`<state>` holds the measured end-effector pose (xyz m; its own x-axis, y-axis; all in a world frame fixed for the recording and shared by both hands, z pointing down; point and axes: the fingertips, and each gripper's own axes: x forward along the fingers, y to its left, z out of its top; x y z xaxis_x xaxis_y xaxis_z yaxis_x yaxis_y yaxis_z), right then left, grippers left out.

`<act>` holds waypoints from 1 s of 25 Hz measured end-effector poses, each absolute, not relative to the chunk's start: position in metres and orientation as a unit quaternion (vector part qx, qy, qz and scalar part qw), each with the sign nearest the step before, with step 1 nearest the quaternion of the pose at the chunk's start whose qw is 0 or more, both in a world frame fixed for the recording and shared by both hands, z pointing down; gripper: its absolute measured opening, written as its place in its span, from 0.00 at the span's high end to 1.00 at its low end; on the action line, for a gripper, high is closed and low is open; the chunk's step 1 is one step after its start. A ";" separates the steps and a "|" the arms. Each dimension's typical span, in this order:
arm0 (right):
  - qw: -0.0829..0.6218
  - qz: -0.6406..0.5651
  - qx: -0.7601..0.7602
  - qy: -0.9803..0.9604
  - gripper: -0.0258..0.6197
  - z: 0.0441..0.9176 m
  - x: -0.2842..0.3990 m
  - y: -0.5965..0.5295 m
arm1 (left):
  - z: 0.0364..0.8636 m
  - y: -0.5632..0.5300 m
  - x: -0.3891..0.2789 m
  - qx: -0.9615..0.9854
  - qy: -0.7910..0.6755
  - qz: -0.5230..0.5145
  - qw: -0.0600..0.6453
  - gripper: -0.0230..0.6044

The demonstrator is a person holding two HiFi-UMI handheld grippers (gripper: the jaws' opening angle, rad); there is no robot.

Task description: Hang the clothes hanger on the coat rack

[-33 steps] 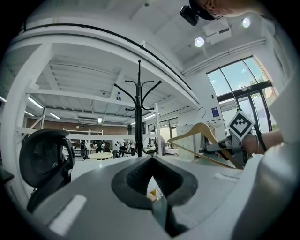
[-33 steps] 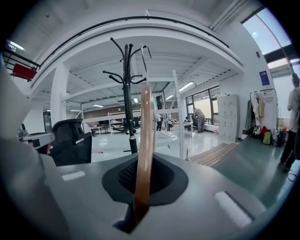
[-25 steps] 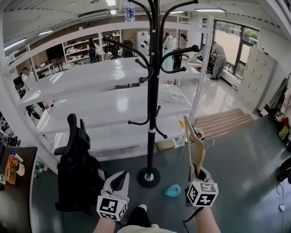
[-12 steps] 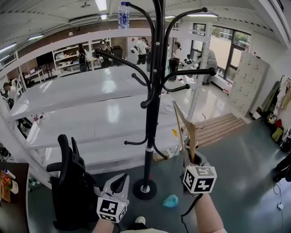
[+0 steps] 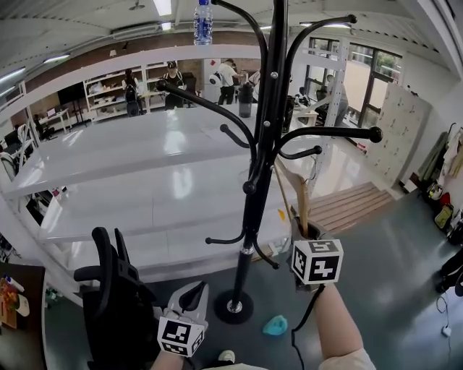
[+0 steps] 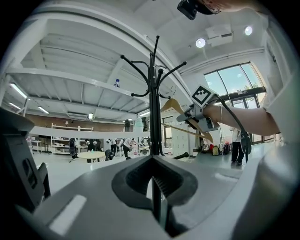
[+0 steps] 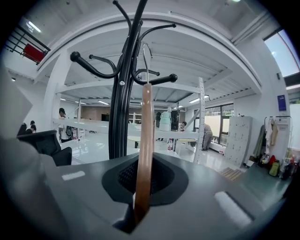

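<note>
The black coat rack (image 5: 255,189) stands on a round base just ahead, its curved arms spreading overhead. My right gripper (image 5: 304,235) is shut on the lower end of a wooden clothes hanger (image 5: 299,196), held upright just right of the pole, below a long arm ending in a knob (image 5: 374,134). In the right gripper view the hanger (image 7: 143,140) rises from the jaws, its wire hook (image 7: 148,61) close beside the rack's arms (image 7: 123,93). My left gripper (image 5: 191,295) stays low near the base, shut and empty. The left gripper view shows the rack (image 6: 152,103) and the hanger (image 6: 172,105).
A black office chair (image 5: 114,300) stands at the lower left. A teal object (image 5: 275,325) lies on the floor near the rack's base (image 5: 233,308). White shelving (image 5: 145,166) runs behind the rack, with a bottle (image 5: 203,20) on top. People stand in the far background.
My right gripper has risen with the hanger and come closer to the rack's arms. The rack looms larger and nearer. The left gripper has shifted slightly, staying low.
</note>
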<state>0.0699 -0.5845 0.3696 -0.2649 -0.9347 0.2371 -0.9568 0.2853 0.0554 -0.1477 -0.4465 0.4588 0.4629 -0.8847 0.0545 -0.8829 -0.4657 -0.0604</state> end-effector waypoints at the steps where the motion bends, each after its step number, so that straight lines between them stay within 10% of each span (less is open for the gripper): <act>1: 0.114 0.052 0.593 -0.795 0.92 0.371 0.067 -0.590 | 0.460 -0.450 -0.149 -0.855 0.517 -0.040 0.010 0.96; 25: 0.116 0.082 0.571 -0.809 0.92 0.403 0.051 -0.646 | 0.480 -0.480 -0.164 -0.842 0.537 -0.050 -0.008 0.96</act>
<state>0.0505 -0.6459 0.4034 -0.3221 -0.9040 0.2812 -0.9421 0.3354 -0.0010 -0.1642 -0.4798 0.4802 0.4183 -0.9035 0.0931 -0.9051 -0.4232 -0.0409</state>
